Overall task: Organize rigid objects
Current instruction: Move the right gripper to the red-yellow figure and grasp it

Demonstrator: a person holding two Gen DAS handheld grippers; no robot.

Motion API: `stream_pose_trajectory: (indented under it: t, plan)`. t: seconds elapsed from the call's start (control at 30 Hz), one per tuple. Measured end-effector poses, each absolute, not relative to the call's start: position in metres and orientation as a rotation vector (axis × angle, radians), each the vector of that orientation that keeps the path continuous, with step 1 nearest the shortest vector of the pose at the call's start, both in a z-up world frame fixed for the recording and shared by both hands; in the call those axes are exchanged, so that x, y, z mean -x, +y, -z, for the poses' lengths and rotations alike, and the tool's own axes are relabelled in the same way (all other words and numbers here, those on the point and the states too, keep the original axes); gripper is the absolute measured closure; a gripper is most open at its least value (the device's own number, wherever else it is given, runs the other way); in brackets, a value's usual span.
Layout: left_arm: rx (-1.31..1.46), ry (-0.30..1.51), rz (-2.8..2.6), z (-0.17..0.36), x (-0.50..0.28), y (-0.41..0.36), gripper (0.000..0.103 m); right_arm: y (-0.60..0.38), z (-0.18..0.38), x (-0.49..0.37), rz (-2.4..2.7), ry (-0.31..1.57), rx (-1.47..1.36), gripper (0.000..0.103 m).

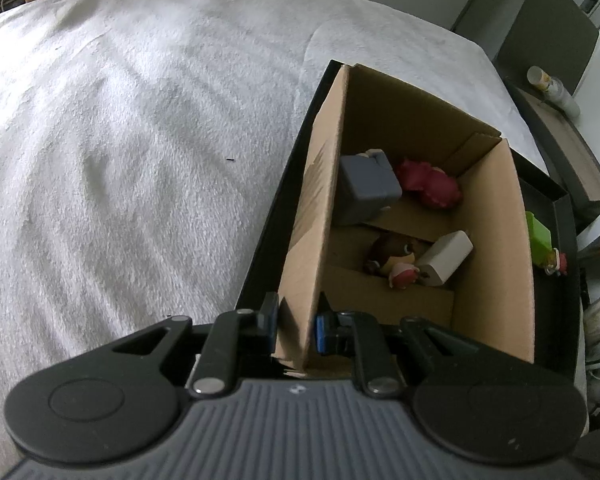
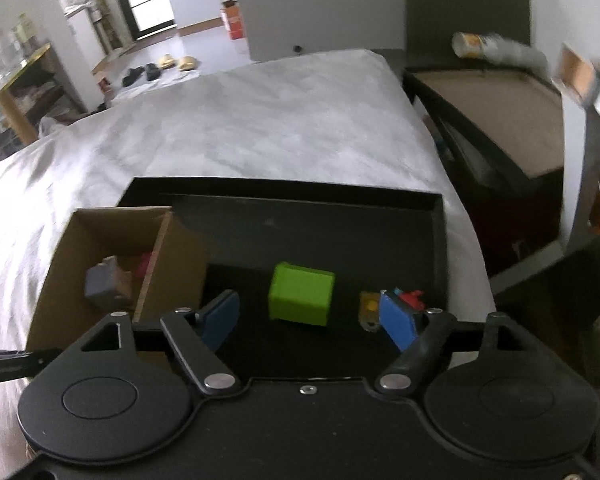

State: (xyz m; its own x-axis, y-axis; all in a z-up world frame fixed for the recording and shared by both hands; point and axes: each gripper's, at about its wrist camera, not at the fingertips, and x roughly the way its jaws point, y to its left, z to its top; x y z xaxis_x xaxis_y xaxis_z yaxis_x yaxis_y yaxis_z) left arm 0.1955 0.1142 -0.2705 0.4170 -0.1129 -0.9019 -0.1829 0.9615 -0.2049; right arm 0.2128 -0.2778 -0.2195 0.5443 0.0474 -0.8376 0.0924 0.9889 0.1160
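now left claw [image 1: 294, 330] clamping box wall [image 1: 312, 240]

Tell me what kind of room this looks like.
Probably a bedroom in a home: the black tray and cardboard box sit on a bed with a grey blanket, and slippers lie on the floor beyond.

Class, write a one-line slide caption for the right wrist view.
Open right gripper above the green block in the black tray, beside the cardboard box.

Left gripper [image 1: 294, 330] angled downward, fingers clamped tight — right gripper [image 2: 308, 318] fingers spread wide, empty.
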Motion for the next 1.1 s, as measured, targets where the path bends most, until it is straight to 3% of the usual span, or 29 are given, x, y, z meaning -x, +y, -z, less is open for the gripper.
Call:
stream_pose_trajectory:
  t: [0.57, 1.1]
  plan:
    - [0.281, 1.155, -0.053, 0.273, -0.201, 0.112, 0.087, -0.311, 0.29, -0.219, 0.074, 1.002, -0.137, 0.024]
    - [0.282, 1.155, -0.048, 0.274, -0.202, 0.113, 0.087, -0.324, 0.319, -0.217, 0.102, 0.937, -0.108, 0.024]
